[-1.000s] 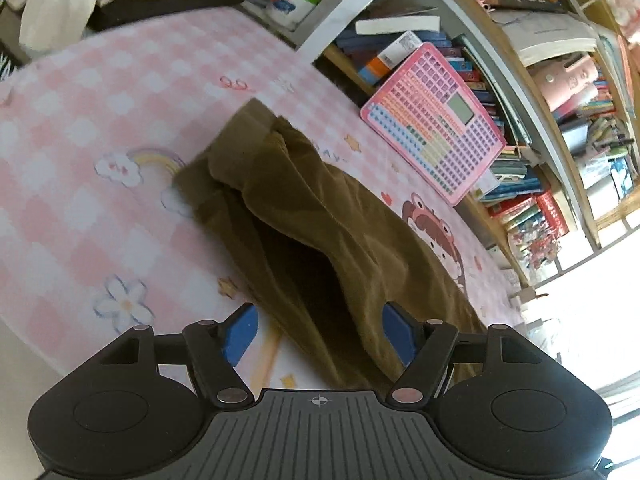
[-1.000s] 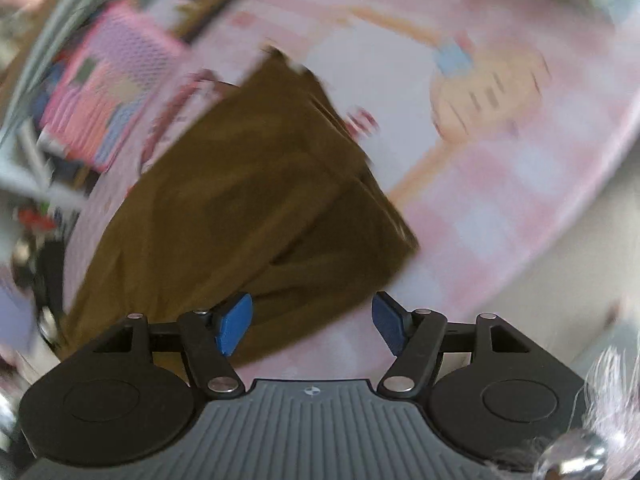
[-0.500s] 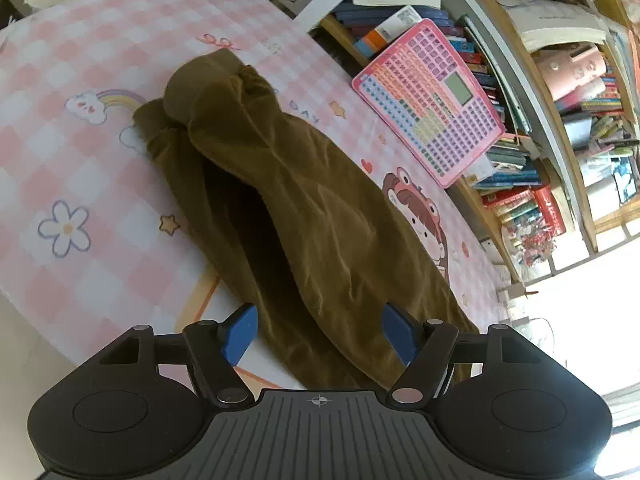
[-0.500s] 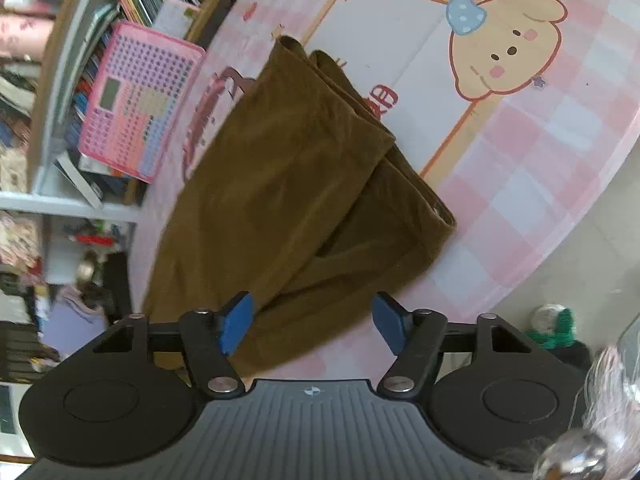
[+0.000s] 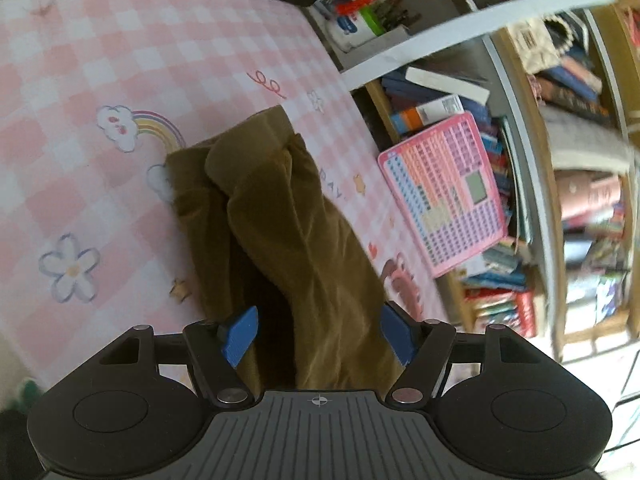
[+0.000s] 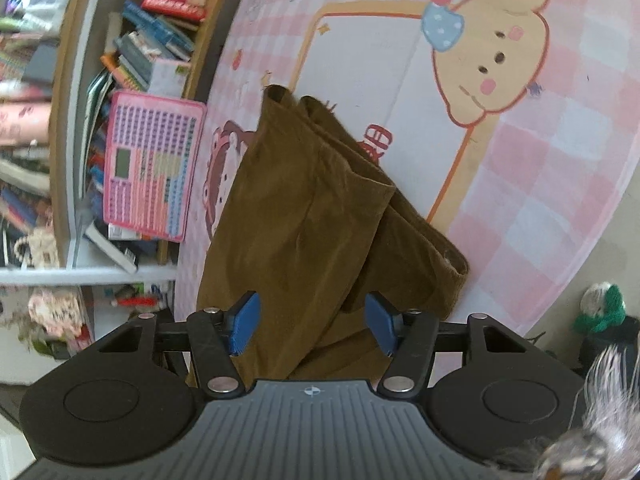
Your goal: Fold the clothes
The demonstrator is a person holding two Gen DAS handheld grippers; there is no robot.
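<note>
Closing in on the olive-brown velvety trousers (image 5: 280, 216) is what separates this moment from half a second ago: in the left wrist view the garment is now seen nearer and its near end runs in under the left claw (image 5: 318, 334), where more of the length was shown before. In the right wrist view the framing is also tightened, with the fabric passing between the blue pads of the right claw (image 6: 312, 326).

Both claws are spread wide and nothing is held; no cloth is pinched by either.

The trousers lie on the round counter covered in pink checked cartoon cloth (image 5: 100, 60), doubled lengthwise with one leg laid loosely over the other, wrinkled, a dark hollow left between the layers. A lengthwise doubling is thus present; a shorter bundle is not.

Both approaches are judged to be aimed at opposite ends of the garment.

Edges: the hem ends lie close to the counter rim (image 6: 560, 264) on the right claw's side. Open cloth is left toward the rainbow print (image 5: 156, 128). A pink keypad toy tablet (image 5: 444, 196) leans against the bookshelf (image 5: 580, 160) just beyond the far rim.
</note>
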